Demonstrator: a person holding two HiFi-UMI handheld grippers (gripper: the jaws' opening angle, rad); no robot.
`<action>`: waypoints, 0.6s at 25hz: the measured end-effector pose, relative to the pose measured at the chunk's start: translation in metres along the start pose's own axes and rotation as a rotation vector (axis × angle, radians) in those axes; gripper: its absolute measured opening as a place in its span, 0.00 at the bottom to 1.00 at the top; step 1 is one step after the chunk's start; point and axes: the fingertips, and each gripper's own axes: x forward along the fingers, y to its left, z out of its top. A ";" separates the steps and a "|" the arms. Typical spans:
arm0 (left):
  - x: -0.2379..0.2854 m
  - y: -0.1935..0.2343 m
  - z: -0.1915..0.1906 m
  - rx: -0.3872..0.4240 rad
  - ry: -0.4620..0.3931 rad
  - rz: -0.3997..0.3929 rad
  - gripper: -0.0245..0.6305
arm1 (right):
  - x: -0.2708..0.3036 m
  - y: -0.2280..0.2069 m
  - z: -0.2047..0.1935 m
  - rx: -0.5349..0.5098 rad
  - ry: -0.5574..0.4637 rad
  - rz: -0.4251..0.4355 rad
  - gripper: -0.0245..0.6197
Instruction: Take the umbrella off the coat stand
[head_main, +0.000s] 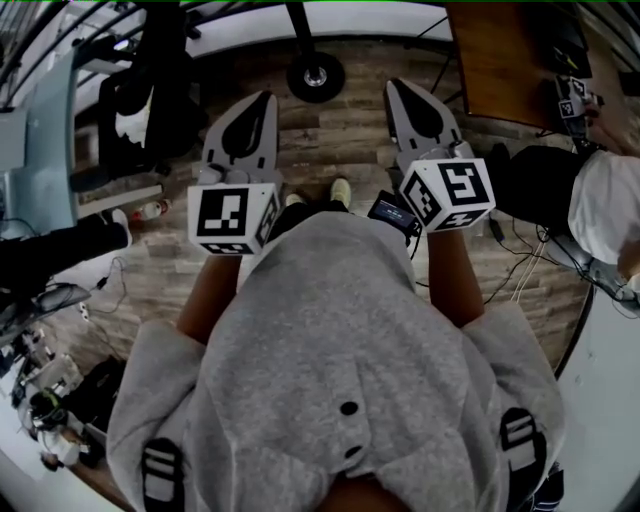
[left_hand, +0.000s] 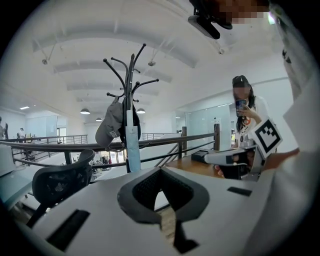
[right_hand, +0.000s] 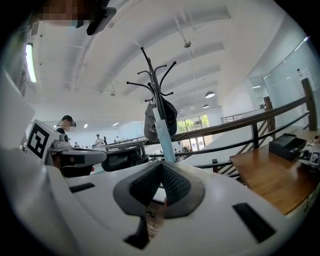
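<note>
We hold both forearms forward, side by side, nearly level. The left gripper (head_main: 264, 98) and right gripper (head_main: 397, 87) have their jaws together and empty, and point at the umbrella (left_hand: 132, 142) on the coat stand (left_hand: 131, 75).

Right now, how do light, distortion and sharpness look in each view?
Head view: dim, with a fisheye-curved floor. Left gripper view: the bright ceiling backlights the stand, and the rail bows. Right gripper view: same glare, umbrella clear against it.

Tongs (left_hand: 161, 175) closed, coat stand (left_hand: 131, 85) beyond, pale umbrella (left_hand: 132, 142) and grey cap (left_hand: 111, 127) hanging
</note>
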 end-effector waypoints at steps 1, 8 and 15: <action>0.001 0.001 0.003 0.003 -0.002 0.003 0.06 | 0.002 -0.001 0.002 0.002 -0.006 0.002 0.05; 0.005 0.004 0.013 0.022 -0.020 0.008 0.06 | 0.008 -0.002 0.010 -0.011 -0.017 0.026 0.05; 0.013 0.026 0.006 -0.034 -0.044 -0.001 0.06 | 0.024 0.012 0.011 -0.053 -0.019 0.029 0.05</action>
